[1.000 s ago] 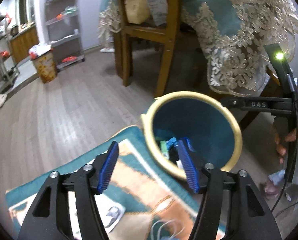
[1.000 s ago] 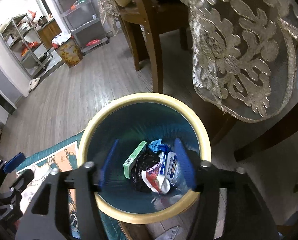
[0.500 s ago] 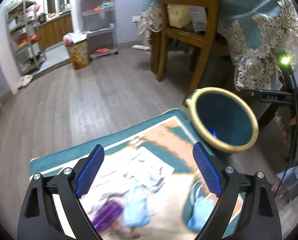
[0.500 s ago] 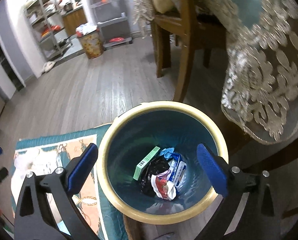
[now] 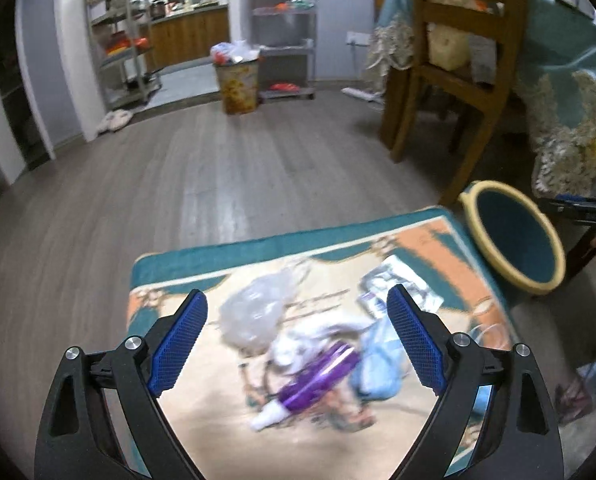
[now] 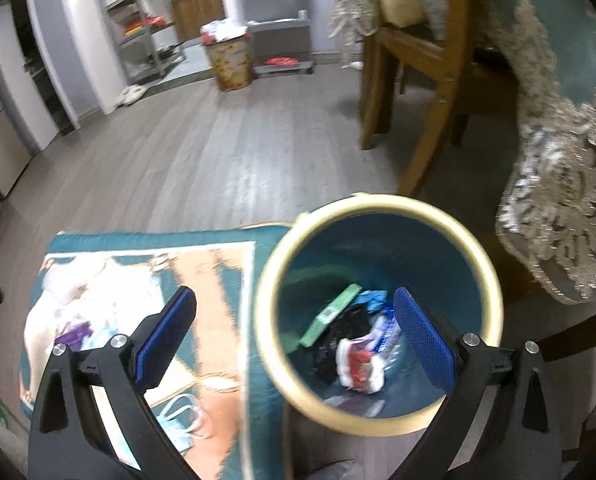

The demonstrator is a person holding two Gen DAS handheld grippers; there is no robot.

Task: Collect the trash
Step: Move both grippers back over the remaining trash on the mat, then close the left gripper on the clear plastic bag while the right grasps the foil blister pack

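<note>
A teal bin with a cream rim [image 6: 378, 312] stands on the floor beside a patterned rug [image 5: 201, 268]; it also shows in the left wrist view [image 5: 514, 236]. It holds a green box [image 6: 332, 314], a black bag and crumpled wrappers. On the rug lie a clear plastic bag [image 5: 257, 312], a purple wrapper [image 5: 318, 376], a light blue cloth [image 5: 382, 360] and a white packet [image 5: 398, 292]. My left gripper [image 5: 298, 344] is open and empty above this litter. My right gripper [image 6: 293, 336] is open and empty, over the bin's left rim.
A wooden chair [image 5: 458, 60] and a table with a teal lace-edged cloth [image 6: 558, 160] stand right behind the bin. A face mask [image 6: 181, 420] lies on the rug's near end. Another full bin [image 5: 235, 80] and metal shelves stand far back across the wood floor.
My left gripper has swung left from over the bin to over the litter on the rug and opened wide. My right gripper has opened, pulled back and shifted left of the bin's middle.
</note>
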